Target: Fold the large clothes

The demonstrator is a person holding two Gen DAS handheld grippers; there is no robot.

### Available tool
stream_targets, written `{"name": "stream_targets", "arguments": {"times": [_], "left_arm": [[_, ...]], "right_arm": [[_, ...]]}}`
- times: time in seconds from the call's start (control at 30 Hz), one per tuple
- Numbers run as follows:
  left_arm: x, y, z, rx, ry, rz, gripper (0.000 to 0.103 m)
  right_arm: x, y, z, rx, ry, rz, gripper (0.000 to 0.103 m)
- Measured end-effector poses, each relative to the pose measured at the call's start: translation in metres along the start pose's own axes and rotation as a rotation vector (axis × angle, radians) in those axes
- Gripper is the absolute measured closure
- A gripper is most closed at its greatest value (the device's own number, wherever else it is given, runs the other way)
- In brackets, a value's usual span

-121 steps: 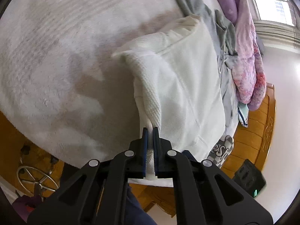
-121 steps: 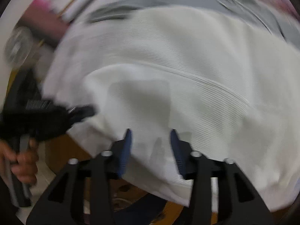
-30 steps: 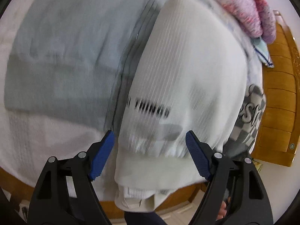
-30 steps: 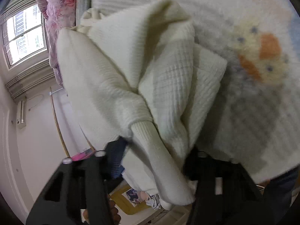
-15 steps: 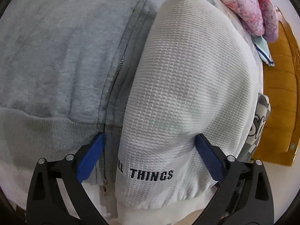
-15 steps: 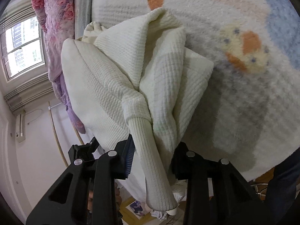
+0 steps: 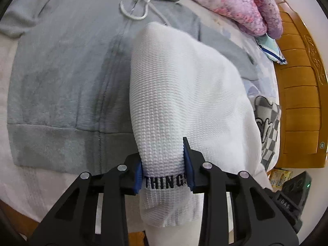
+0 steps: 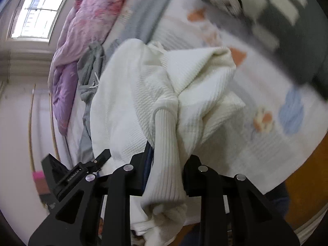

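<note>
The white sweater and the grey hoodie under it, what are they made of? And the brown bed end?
White sweater: chunky waffle knit with ribbed cuffs, probably cotton or a blend, matte. Grey hoodie: soft fleecy jersey, likely cotton mix, with a metal-looking zipper and cord drawstrings. Bed end: wood, glossy orange-brown varnish showing reflections and carved trim.

Checkered garment (image 8: pixel 266 6) motion-blurred at top edge; white sweater's printed lettering (image 7: pixel 166 183) partly hidden by tool pads (image 7: pixel 138 176)
</note>
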State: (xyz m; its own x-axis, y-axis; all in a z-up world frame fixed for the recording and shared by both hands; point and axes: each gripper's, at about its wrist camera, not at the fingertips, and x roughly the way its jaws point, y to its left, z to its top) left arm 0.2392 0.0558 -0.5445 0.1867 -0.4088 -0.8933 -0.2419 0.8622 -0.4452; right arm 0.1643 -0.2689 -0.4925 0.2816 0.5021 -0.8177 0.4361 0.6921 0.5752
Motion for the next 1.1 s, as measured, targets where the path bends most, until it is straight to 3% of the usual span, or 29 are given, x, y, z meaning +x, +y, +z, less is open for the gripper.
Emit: {"name": "stream_targets", "arguments": {"times": [0.13,0.33,0.6,0.9,1.03,1.1], "left_arm": [[-0.021,-0.019,-0.007,-0.011,-0.047,-0.014,0.072],[-0.060,-0.066,-0.018,-0.046,-0.178,-0.028,0.073],[-0.092,-0.181,-0.032,-0.039,-0.341,-0.111,0.073],[-0.062,-0.332,-0.018,0.130,-0.405,-0.237,0.073],[-0.016,-0.369,-0.022,0.217,-0.394,-0.246,0.073],[0.017,-0.375,-0.027,0.236,-0.349,-0.232,0.073]], "right_arm": [[-0.024,0.022,0.019,-0.171,-0.004,-0.027,0.081],[-0.078,0.050,0.052,-0.418,-0.033,0.021,0.081],[-0.171,0.042,0.109,-0.571,-0.139,0.122,0.081],[-0.269,-0.026,0.182,-0.515,-0.347,0.147,0.081],[-0.274,-0.077,0.200,-0.413,-0.365,0.149,0.081],[-0.261,-0.108,0.204,-0.374,-0.360,0.101,0.081]]}}
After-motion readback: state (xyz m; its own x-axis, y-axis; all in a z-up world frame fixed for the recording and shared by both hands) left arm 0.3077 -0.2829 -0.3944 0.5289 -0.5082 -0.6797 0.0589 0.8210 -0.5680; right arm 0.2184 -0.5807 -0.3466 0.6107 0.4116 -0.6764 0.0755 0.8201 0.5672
